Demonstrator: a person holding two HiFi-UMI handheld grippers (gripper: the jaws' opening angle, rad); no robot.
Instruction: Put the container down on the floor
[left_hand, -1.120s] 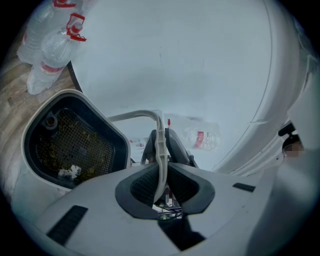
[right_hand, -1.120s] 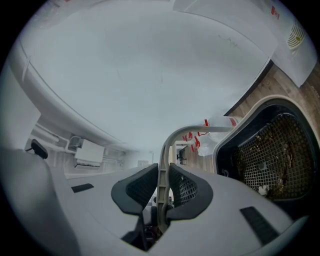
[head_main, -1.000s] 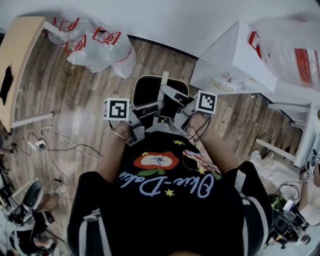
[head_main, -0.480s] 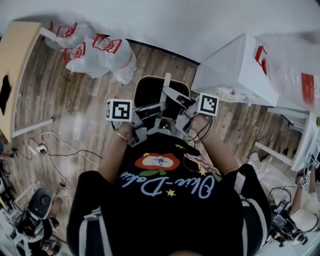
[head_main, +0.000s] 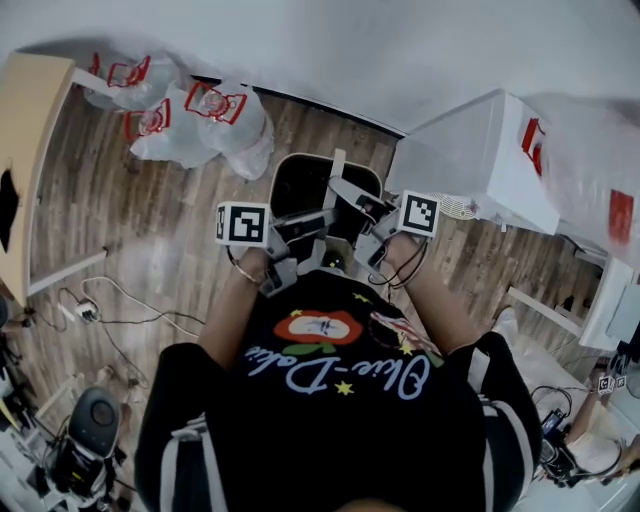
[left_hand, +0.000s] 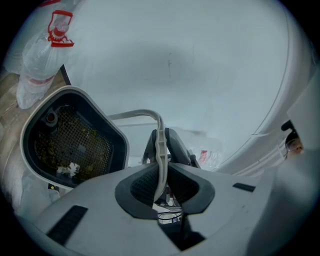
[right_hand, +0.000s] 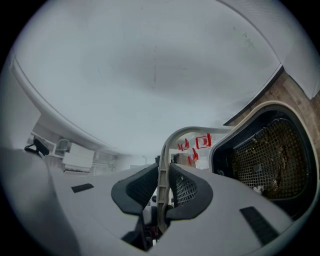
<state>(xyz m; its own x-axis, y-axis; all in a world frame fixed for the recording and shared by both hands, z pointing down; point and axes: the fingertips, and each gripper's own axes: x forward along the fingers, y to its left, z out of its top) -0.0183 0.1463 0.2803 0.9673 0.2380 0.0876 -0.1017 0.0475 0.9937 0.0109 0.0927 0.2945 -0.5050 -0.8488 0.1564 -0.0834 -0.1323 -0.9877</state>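
Observation:
The container (head_main: 300, 182) is a rounded bin with a white rim and a dark mesh inside holding bits of debris. It hangs in front of the person over the wood floor. My left gripper (head_main: 312, 228) and right gripper (head_main: 352, 200) both hold it from the near side. In the left gripper view the pads of the left gripper (left_hand: 160, 181) are shut on a thin pale handle (left_hand: 159, 142), and the container (left_hand: 70, 145) sits to the left. In the right gripper view the right gripper (right_hand: 161, 192) is shut on a curved pale handle (right_hand: 172, 142), with the container (right_hand: 272, 155) to the right.
White plastic bags with red print (head_main: 195, 112) lie by the wall at the back left. A wooden tabletop (head_main: 28, 140) stands at far left, and a white cabinet (head_main: 480, 160) stands close on the right. Cables (head_main: 120, 300) trail over the floor at left.
Both grippers keep the same hold on the handles. The grippers and container sit slightly further right in the view, and the surroundings have slid a little in the picture.

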